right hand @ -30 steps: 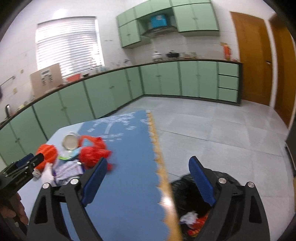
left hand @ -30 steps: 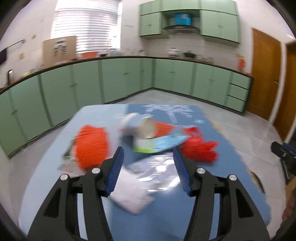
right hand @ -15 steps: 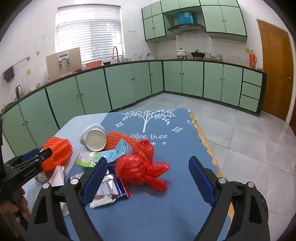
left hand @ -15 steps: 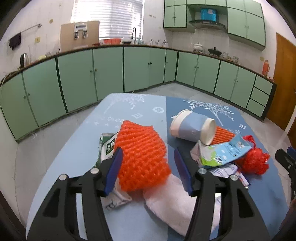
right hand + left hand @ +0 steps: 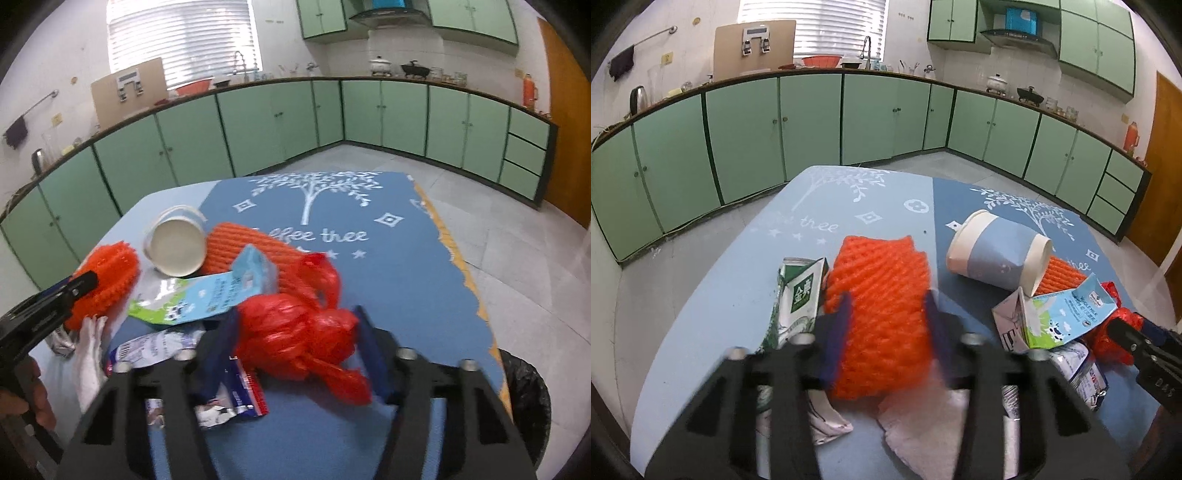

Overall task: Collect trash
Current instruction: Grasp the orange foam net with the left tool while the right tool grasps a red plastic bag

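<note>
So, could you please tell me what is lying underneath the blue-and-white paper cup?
The tipped paper cup rests on a second orange foam net, with a blue milk carton at its mouth. How far the net runs beneath is hidden.

- Left gripper (image 5: 888,317): tilted downward, jaws just closing, its blue pads flanking an orange foam net (image 5: 882,295) and pressing its sides.
- Right gripper (image 5: 295,332): tilted downward, jaws just closing, pads against either side of a red plastic bag (image 5: 299,332).
- A hand (image 5: 22,391) grips the left gripper's handle, to the left of the right gripper.
</note>
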The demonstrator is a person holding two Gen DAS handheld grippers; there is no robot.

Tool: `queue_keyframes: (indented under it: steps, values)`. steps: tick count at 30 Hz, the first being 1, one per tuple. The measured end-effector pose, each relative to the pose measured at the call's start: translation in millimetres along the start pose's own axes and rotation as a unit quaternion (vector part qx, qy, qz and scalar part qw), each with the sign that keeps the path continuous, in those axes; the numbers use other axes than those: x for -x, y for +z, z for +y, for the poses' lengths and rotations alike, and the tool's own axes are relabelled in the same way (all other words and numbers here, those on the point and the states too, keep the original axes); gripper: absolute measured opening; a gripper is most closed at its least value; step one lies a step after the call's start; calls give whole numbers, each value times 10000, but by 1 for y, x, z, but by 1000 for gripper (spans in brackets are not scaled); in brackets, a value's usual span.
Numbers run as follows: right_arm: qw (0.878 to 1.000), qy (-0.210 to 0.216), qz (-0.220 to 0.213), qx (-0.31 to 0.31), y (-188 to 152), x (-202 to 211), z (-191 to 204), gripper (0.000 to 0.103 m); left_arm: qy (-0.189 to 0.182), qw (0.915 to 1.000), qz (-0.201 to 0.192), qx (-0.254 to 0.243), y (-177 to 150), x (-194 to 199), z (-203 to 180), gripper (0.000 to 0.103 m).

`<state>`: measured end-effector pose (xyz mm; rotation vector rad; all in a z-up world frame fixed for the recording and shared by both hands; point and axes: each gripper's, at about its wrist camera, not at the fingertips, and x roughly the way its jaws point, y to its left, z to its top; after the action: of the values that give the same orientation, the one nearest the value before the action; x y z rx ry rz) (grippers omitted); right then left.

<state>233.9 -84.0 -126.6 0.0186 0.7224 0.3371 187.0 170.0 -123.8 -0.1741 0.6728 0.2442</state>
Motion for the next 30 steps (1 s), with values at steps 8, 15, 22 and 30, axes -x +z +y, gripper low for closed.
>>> queue_keyframes:
  steps: [8, 15, 22, 30]
  values:
    - [9995, 275, -127, -66, -2, 19, 1, 27, -145, 9994, -310, 69, -1, 18, -3, 16]
    - [9986, 305, -420, -132, 2, 56, -7, 27, -269, 9967, -760, 44, -1, 56, -6, 14]
    - [9965, 186, -781, -241, 1, 98, -18, 27, -490, 9917, -1179, -177, -3, 97, -27, 14]
    - [9936, -61, -1056, -395, -5, 144, -47, 27, -1161, 9826, -1386, -434, -9, 130, -76, 14]
